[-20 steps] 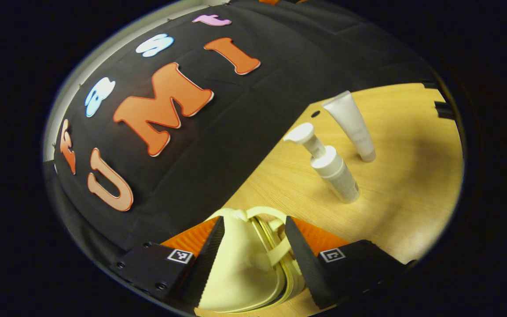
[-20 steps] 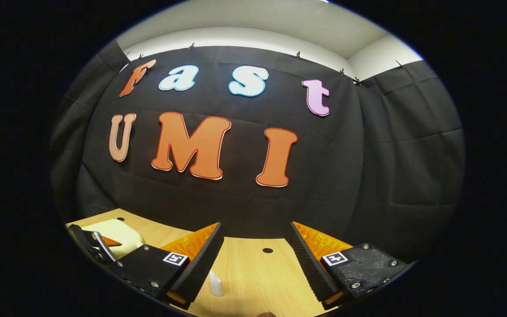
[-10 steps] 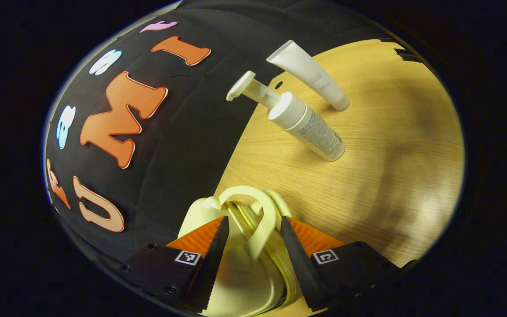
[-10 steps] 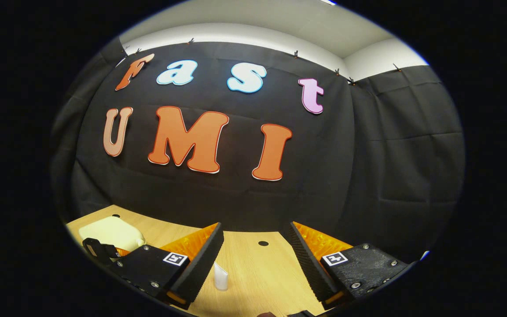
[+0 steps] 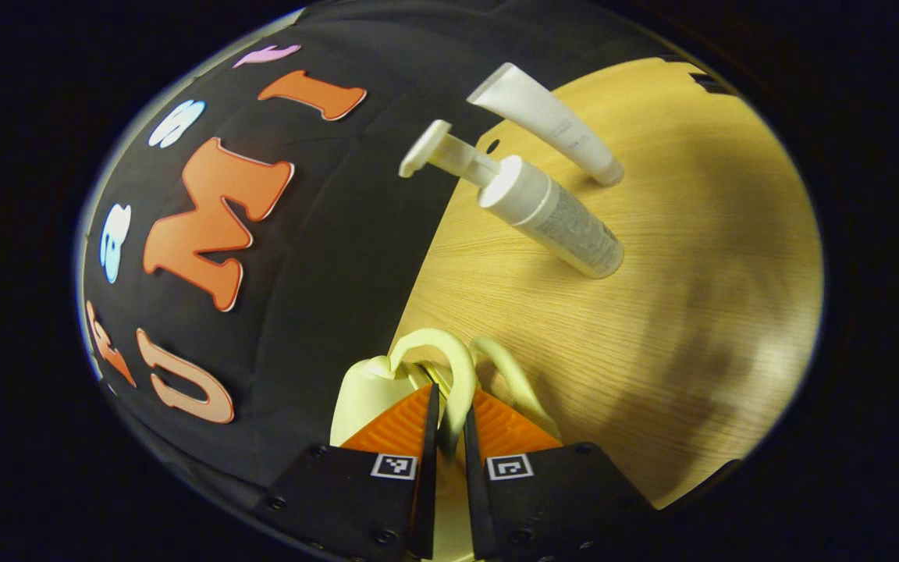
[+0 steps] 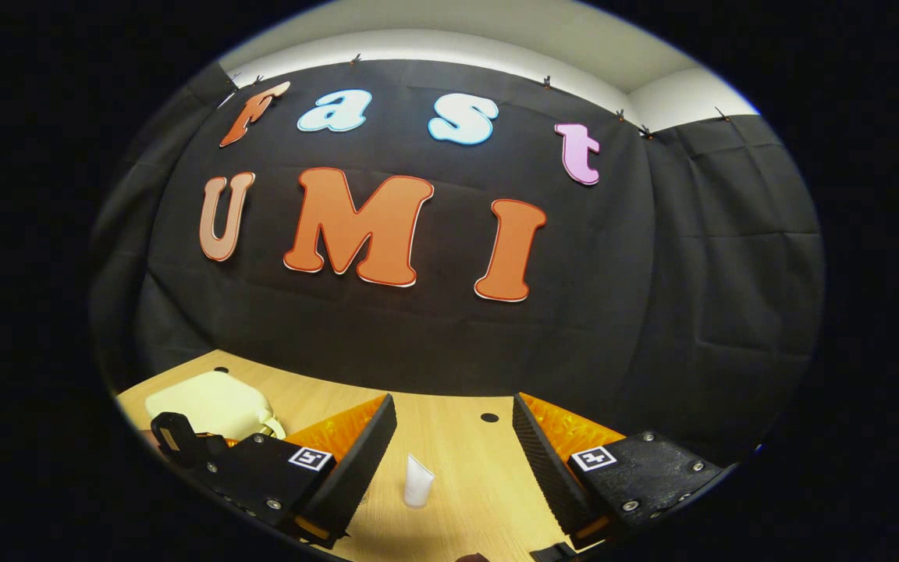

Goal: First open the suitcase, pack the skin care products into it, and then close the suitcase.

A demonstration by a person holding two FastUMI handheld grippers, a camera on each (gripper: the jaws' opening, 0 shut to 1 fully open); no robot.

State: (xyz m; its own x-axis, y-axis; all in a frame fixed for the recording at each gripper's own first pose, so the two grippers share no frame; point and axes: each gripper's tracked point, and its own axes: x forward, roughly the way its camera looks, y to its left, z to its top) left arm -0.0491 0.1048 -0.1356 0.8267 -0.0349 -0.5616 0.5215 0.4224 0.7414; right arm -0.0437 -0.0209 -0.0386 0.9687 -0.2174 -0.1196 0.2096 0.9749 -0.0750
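**Left gripper pinched on the suitcase handle, lid not yet lifted**

In the left gripper view, the left gripper (image 5: 445,437) was closed on one of the two looped handles (image 5: 456,373) of the small pale-yellow hard-shell suitcase (image 5: 367,390), its fingers brought nearly together with the loop squeezed between them. The second loop lay just to the right of the fingers, free. The case itself sat directly under and ahead of this gripper, on the light wood-grain table (image 5: 652,312), close to the black cloth wall.

Beyond the case stood the skin care products: a white pump bottle with a flat nozzle (image 5: 551,218) and, just past it, a white squeeze tube resting on its cap (image 5: 551,125), the two near each other but apart.

The right gripper (image 6: 453,453) hung with its fingers wide apart and nothing between them. In the right gripper view the tube (image 6: 418,481) stood on the table just ahead of that gap, while the suitcase (image 6: 211,404) lay well off to the left.

Judging from this, the case seemed to be shut, with opening the step in hand. The held loop ran upward from the seam, so the pull would likely need to part one shell from the other. The right gripper was the nearer to the products.
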